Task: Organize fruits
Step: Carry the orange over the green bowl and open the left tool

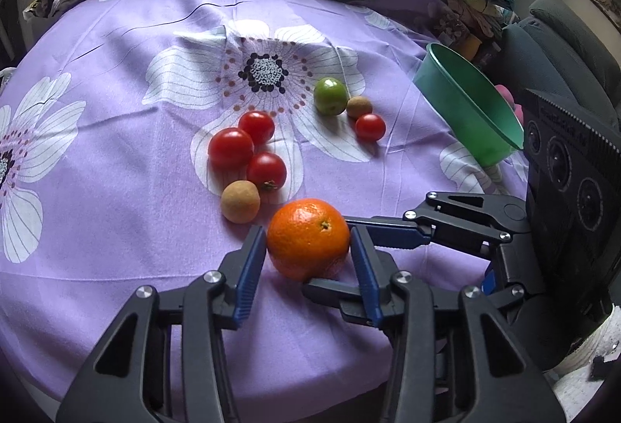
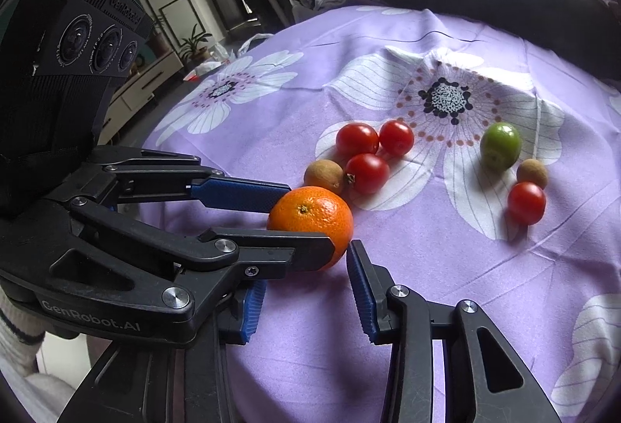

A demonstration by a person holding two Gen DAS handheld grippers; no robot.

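Orange (image 1: 308,238) in colour and nearly round, with no clear long axis, the fruit sits on the purple floral cloth (image 1: 116,190) near the front edge, its stem dimple turned up and slightly right in the left wrist view. Left gripper (image 1: 308,252) reaches in level from the near side, its blue pads (image 1: 248,267) bracketing the orange, touching or nearly so. Right gripper (image 2: 306,291) comes in low, its fingers spread wide and holding nothing, just short of the orange. Tomatoes (image 1: 248,147) cluster beyond; a green bowl (image 1: 465,104) stands tilted at right.
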